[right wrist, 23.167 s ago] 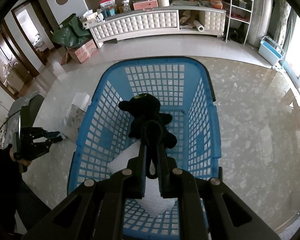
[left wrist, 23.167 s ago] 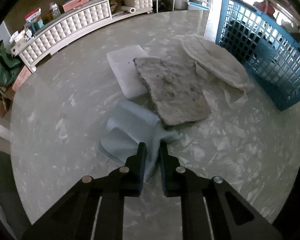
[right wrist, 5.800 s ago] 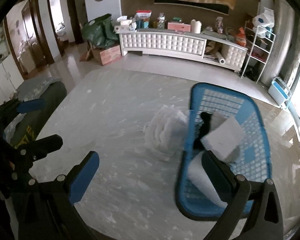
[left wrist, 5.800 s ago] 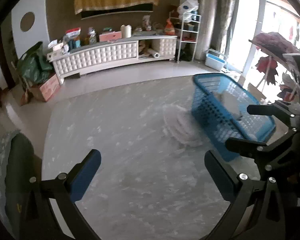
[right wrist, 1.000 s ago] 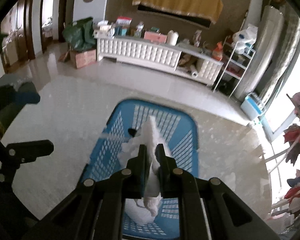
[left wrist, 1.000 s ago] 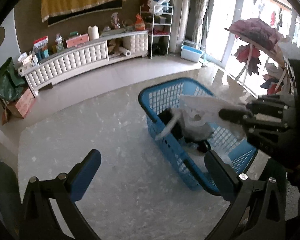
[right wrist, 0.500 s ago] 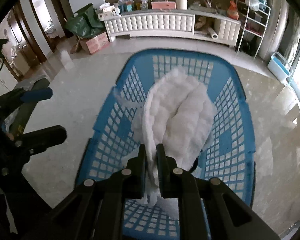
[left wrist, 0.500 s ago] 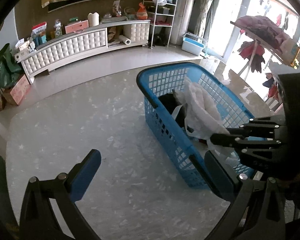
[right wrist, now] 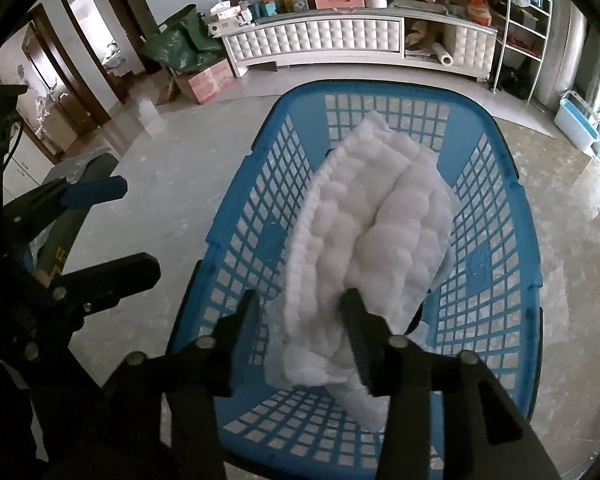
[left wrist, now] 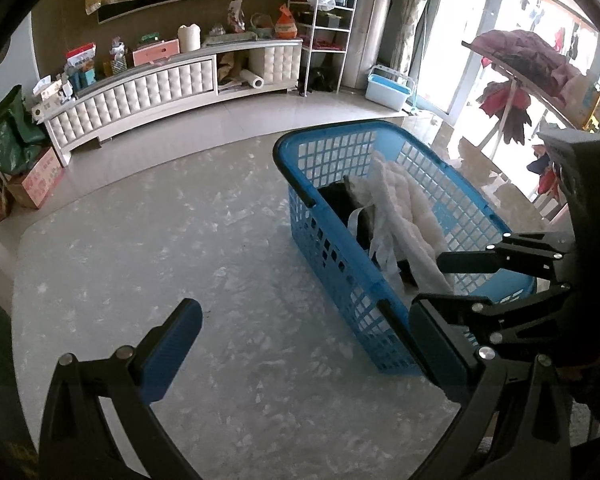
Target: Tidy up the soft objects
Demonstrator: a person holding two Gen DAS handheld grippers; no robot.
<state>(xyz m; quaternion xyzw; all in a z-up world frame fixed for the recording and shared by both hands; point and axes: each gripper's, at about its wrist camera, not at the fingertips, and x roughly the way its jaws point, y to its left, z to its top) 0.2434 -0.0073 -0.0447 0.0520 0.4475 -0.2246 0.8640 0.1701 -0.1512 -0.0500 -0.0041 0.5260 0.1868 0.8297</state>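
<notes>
The right gripper [right wrist: 300,304] is held above the blue basket [right wrist: 496,264], which stands on the pale marbled table [left wrist: 180,260]. Its jaws have just been opening, and they are now seen parted, with the white quilted cloth [right wrist: 372,224] lying between them; the cloth is draped over the basket's contents and sags down toward the basket floor. The right-hand finger is seen against the cloth's edge, but a gap is visible beside the left-hand finger, so the cloth is released rather than clamped. In the left wrist view the same cloth [left wrist: 404,216] is seen inside the basket [left wrist: 340,264], lying over a black soft object [left wrist: 340,200]. The left gripper [left wrist: 304,340] is held wide apart above the bare table beside the basket, with nothing between its blue-padded fingers [left wrist: 172,344]. A white tufted cabinet [left wrist: 140,92] is seen along the far wall.
</notes>
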